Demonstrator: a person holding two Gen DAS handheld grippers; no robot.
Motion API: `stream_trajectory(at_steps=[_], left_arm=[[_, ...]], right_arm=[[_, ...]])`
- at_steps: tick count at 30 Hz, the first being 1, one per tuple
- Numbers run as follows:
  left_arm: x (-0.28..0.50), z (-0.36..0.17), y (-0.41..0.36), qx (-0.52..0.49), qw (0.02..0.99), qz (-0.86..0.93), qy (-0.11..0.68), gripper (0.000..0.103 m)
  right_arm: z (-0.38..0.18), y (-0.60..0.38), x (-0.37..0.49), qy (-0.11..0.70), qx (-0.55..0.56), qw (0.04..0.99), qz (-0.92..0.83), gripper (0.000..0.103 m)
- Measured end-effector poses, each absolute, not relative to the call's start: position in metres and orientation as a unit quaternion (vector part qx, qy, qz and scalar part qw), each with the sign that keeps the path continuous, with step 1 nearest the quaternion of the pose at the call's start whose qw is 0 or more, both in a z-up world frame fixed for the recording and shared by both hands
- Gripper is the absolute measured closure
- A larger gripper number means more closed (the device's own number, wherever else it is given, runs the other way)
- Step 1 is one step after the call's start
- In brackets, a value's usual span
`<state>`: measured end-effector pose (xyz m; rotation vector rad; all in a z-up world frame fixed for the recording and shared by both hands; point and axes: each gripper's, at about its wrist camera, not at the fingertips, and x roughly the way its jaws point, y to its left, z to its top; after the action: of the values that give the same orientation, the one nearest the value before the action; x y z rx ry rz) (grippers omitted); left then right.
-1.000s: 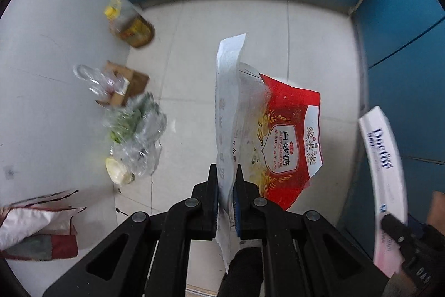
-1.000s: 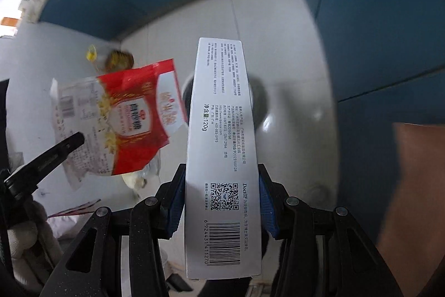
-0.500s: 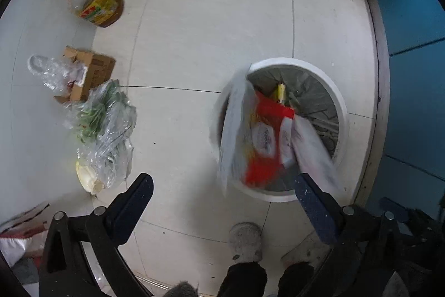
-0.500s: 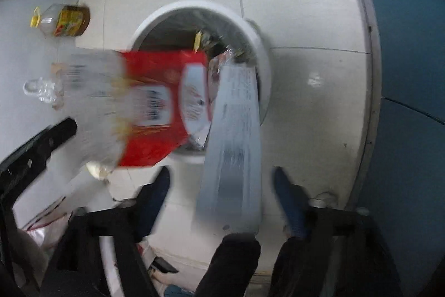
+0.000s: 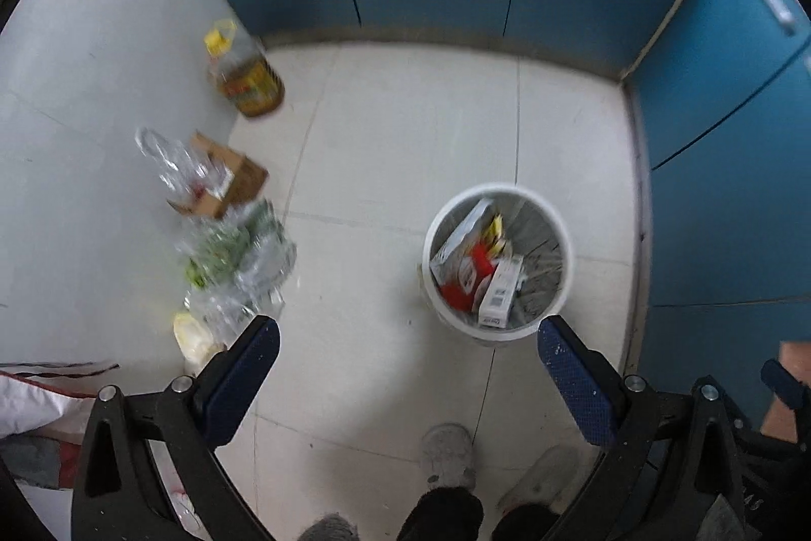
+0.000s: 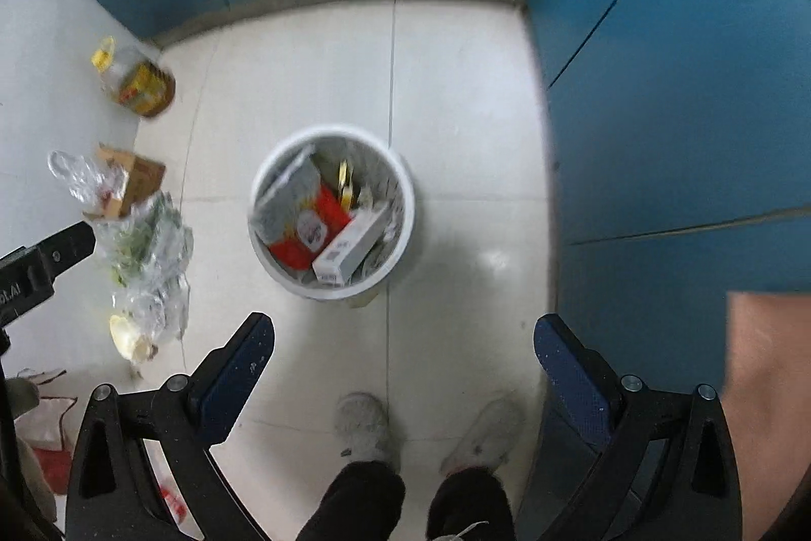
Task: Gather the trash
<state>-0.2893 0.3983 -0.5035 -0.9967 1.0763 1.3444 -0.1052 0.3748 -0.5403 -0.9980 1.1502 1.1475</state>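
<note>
Below the left wrist camera:
- Left claw: left gripper (image 5: 405, 338) is spread wide with nothing between the blue pads; it has just let go.
- Trash landed: red bag (image 5: 466, 275) and white carton (image 5: 499, 290) lie inside the white bin (image 5: 557, 231), which stands at about 3 o'clock from the frame's middle.
- Trash left: clear bag of greens (image 5: 233, 257) at 9 o'clock, brown cardboard box (image 5: 238, 181) and crumpled clear plastic (image 5: 172, 163) at 10 o'clock, oil bottle (image 5: 246, 77) at 11 o'clock, all on the tiled floor (image 5: 405, 135) against the white wall.
- Risk: the greens bag is limp and slippery, so a pinch on one loose fold may tear it or spill its contents on the way to the bin.
- Writing: the carton's barcode end faces up; its print is too small and blurred to read.

Below the right wrist camera:
- Right claw: right gripper (image 6: 403, 333) is released, its jaws having just opened, and nothing sits between them.
- Bin: the bin sits just above the frame's middle; the carton (image 6: 349, 247) leans across the bag (image 6: 311, 226) with one end near the rim at 6 o'clock.
- Risk: the bin looks well filled, so a bulky piece dropped on top could slide off the leaning carton and over the rim.
- Risk, feet: the person's shoes (image 6: 365, 427) stand at 6 o'clock, close to the bin, and a careless step could knock it.
- Risk, bottle: the oil bottle may be full and heavy; one claw on its round body may slip.
- Writing: the bag's white label and the bottle's yellow label are blurred, unreadable.
</note>
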Motion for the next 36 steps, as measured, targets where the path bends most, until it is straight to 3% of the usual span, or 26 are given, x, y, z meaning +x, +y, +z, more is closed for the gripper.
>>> stream_trajectory(at_steps=[13,20,36], left_arm=[[-0.307,-0.28,0.268,-0.376,0.593,0.617,0.355,0.0],[-0.303,-0.197,0.193,-0.361,0.604,0.638,0.313,0.0],[-0.297,-0.109,0.111,-0.388,0.662,0.582,0.269,0.0]], right_arm=[[-0.279,0.257,-0.105,0.395,-0.367,0.62,0.569,0.0],[-0.178,0.179,-0.107,0.366,-0.334,0.61,0.619,0.0],[-0.077,0.085,-0.084,0.37,-0.296,0.568,0.673,0.0]])
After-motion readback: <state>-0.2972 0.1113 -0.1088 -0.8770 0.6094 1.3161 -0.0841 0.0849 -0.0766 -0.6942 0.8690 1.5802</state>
